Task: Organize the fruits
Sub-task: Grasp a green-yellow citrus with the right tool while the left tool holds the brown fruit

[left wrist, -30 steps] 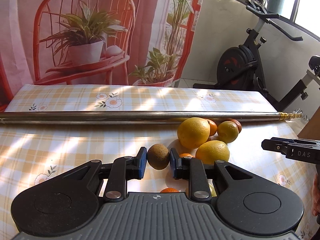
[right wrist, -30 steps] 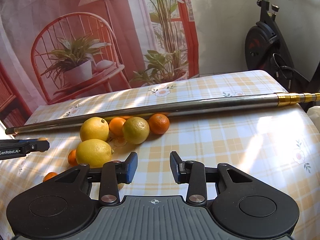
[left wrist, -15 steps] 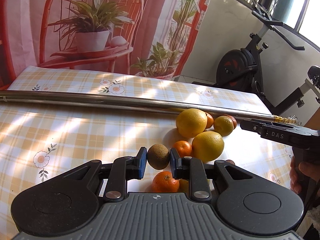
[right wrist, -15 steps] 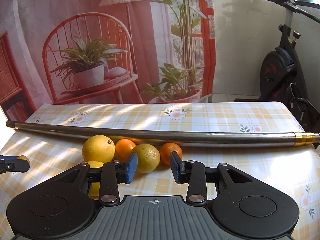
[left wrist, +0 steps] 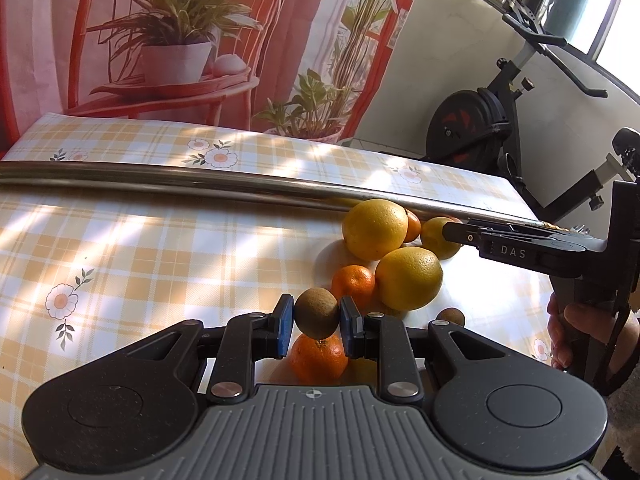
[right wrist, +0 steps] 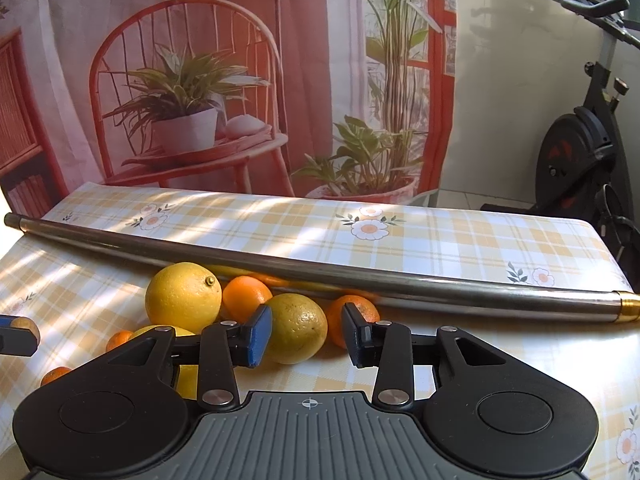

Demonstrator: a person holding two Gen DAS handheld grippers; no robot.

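My left gripper (left wrist: 316, 322) is shut on a small brown round fruit (left wrist: 316, 318), held above the table over an orange tangerine (left wrist: 319, 358). Beyond it lie a second tangerine (left wrist: 353, 284) and two large yellow citrus fruits (left wrist: 409, 278) (left wrist: 375, 229). My right gripper (right wrist: 307, 336) is open, its fingers on either side of a yellow-green citrus (right wrist: 297, 334) that sits on the table. A large lemon (right wrist: 183, 297) and tangerines (right wrist: 246, 298) (right wrist: 354, 316) lie around it. The right gripper also shows in the left wrist view (left wrist: 520, 246).
A long metal pole (right wrist: 320, 272) lies across the checked tablecloth (left wrist: 140, 248) just behind the fruit pile. Another small brown fruit (left wrist: 451, 316) lies near the right. An exercise bike (right wrist: 580, 152) stands beyond the table's right end.
The left gripper has risen and drawn back with the brown fruit, tangerines now showing beneath it. The right gripper has moved forward so the yellow-green citrus sits between its open fingers.
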